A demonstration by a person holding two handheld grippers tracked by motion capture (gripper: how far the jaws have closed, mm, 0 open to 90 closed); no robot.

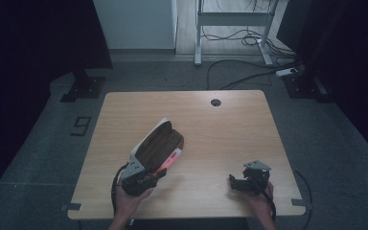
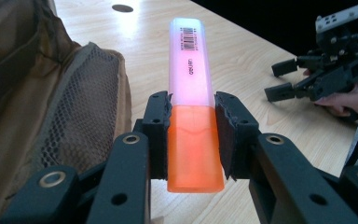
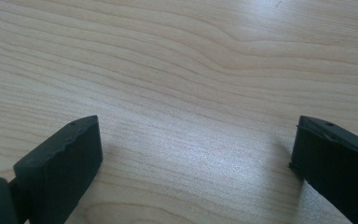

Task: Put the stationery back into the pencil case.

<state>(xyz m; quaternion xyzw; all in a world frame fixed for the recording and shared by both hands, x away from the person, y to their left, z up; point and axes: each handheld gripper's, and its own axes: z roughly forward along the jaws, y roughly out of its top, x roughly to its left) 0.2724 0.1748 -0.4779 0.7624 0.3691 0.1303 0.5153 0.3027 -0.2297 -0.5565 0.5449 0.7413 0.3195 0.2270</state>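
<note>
Presently, left gripper (image 2: 192, 140) clamps an orange-capped highlighter (image 2: 192, 102) above the table (image 1: 220, 134), at 3 o'clock of the open pencil case (image 1: 158, 141) (mesh pocket showing). Likely step: loading; next, swing toward 9 o'clock and lower inside. Right gripper (image 3: 196, 154) rests low, jaws wide, empty.

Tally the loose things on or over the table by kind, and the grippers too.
Highlighter, orange and pink, clamped in the left gripper: 1
Brown pencil case, open: 1
Grippers, counting the empty right gripper: 2
Total: 4
</note>
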